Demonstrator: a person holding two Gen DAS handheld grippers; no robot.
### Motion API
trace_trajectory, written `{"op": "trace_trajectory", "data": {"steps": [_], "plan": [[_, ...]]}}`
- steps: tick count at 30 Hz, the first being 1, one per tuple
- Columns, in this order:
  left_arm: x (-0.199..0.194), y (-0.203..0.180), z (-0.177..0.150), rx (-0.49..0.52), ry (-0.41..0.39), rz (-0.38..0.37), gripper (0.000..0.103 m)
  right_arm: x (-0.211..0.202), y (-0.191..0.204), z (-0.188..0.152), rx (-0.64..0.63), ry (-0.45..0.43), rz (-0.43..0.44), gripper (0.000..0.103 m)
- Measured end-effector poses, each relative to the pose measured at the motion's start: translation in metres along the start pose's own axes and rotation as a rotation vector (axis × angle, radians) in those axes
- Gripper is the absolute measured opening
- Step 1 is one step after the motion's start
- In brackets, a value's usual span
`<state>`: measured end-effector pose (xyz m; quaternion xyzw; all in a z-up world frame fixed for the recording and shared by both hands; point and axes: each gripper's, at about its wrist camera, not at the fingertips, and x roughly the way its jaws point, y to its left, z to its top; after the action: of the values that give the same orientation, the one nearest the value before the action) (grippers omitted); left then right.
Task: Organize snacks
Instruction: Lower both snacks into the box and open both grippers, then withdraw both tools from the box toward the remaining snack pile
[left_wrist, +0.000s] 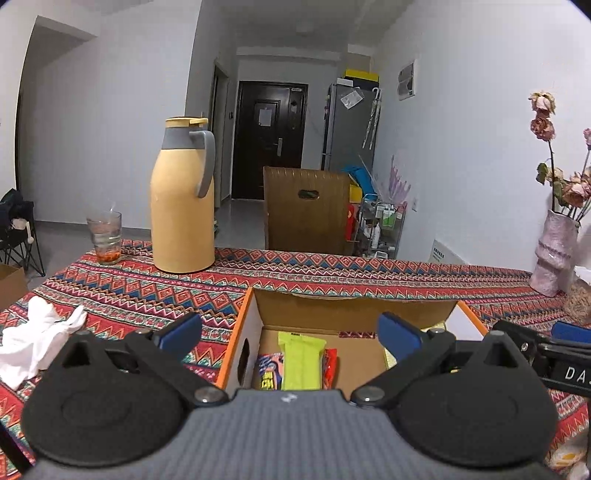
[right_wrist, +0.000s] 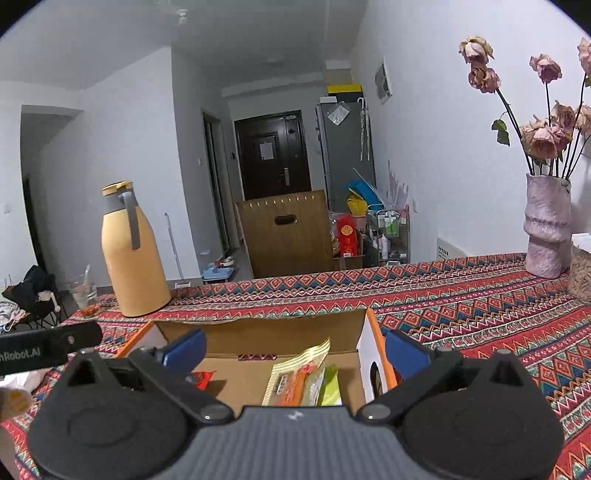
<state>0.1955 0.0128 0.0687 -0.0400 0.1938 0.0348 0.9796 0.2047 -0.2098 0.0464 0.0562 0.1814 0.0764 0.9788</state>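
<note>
Cardboard is what we are working over: the open box (left_wrist: 255, 332) with the orange rim sits on the patterned tabletop (left_wrist: 122, 291) right under both tools, and the snacks are already inside it. The left wrist view shows a lime-green packet (left_wrist: 301, 360) lying flat between a blue-printed one (left_wrist: 267, 373) and a red one (left_wrist: 331, 367); the right wrist view shows a pale packet with an orange panel (right_wrist: 295, 373) leaning near the right wall. Our left gripper (left_wrist: 290, 332) has its jaws spread wide with nothing between them, and so does our right gripper (right_wrist: 295, 349). We judge both loads are dropped, so the step in hand is clearing out of the box. To do it well we should lift straight before swinging sideways, so the blue pads (right_wrist: 186, 349) miss the upright flap and side walls, and we should keep the two tools apart, since they hang close together.
</note>
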Motion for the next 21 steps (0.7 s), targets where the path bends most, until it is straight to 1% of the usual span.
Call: {"op": "trace_trajectory", "data": {"steps": [11, 16, 21], "plan": [[-0.058, 0.008, -0.024, 0.011, 0.004, -0.019, 0.103, -0.061, 0.015, -0.025, -0.046, 0.015, 0.016, 0.103], [-0.08, 0.014, -0.04, 0.022, 0.019, -0.026, 0.103, -0.086, 0.019, -0.041, -0.062, 0.025, 0.028, 0.103], [-0.093, 0.019, -0.061, 0.042, 0.053, -0.033, 0.103, -0.105, 0.022, -0.06, -0.082, 0.049, 0.033, 0.103]]}}
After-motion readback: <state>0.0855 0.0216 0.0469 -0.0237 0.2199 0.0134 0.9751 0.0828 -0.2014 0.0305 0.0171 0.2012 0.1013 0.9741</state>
